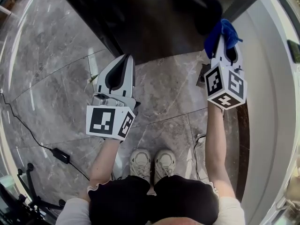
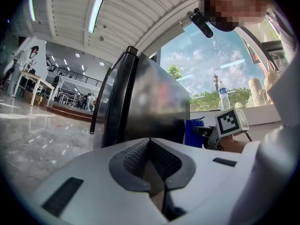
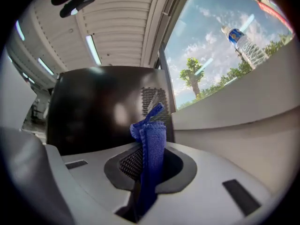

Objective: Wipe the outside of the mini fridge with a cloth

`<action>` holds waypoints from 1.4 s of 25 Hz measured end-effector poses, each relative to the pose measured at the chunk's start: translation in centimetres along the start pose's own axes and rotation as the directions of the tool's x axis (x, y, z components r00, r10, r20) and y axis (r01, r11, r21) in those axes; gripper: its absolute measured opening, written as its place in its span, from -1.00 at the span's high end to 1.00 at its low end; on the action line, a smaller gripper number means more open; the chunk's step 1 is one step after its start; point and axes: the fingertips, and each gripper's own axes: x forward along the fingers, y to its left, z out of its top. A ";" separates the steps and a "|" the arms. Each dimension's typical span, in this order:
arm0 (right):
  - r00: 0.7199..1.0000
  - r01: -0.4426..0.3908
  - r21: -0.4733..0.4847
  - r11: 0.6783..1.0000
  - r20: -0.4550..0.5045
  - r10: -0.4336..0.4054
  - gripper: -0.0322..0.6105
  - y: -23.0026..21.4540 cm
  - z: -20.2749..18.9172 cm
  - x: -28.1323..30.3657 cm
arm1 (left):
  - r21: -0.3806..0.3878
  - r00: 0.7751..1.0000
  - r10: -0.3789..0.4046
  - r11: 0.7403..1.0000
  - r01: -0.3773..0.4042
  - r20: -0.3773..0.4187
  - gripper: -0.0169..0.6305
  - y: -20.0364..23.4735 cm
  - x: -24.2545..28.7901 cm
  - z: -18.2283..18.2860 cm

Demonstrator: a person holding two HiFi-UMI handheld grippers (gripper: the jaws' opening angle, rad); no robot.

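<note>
The left gripper [image 1: 124, 59] hangs before the fridge [image 1: 154, 22], near its left front corner. Its jaws are pressed together on nothing, probably parked out of the way because wiping needs only one tool. The fridge, dark and glossy, stands on the marble floor [image 1: 51, 55] straight ahead of the person. At the fridge's right side, the right gripper [image 1: 225, 43] has its jaws clamped on a folded blue cloth [image 1: 225, 31]. The cloth sticks out past the tips, so fabric rather than plastic would meet the panel. It sits close to the fridge, between it and the pale wall [image 1: 267, 78]; contact is unclear.
</note>
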 end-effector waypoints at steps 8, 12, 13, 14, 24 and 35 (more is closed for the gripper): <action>0.945 -0.318 0.042 0.947 -0.070 0.320 0.71 12.5 -3.2 -3.2 | -0.002 1.000 0.022 1.000 -0.022 0.005 0.93 0.8 -1.0 0.3; 0.883 -0.463 0.032 0.886 -0.068 0.465 0.71 18.6 -3.7 -4.4 | -0.009 0.999 0.040 0.999 -0.040 0.002 0.93 1.5 -1.8 0.4; 0.865 -0.496 0.033 0.868 -0.069 0.497 0.71 20.0 -3.8 -4.6 | -0.006 0.999 0.044 0.999 -0.044 0.004 0.93 1.7 -2.0 0.5; 0.847 -0.525 0.034 0.850 -0.070 0.526 0.71 21.3 -4.0 -4.8 | 0.000 0.999 0.049 0.999 -0.049 0.007 0.93 1.9 -2.2 0.7; 0.704 -0.706 0.027 0.708 -0.079 0.706 0.71 30.0 -5.9 -5.8 | -0.004 0.994 0.098 0.995 -0.098 0.045 0.93 3.8 -3.3 1.7; 0.711 -0.701 -0.013 0.713 -0.080 0.698 0.71 29.4 -5.5 -5.2 | -0.021 0.996 0.082 0.996 -0.081 0.041 0.93 3.5 -2.5 1.1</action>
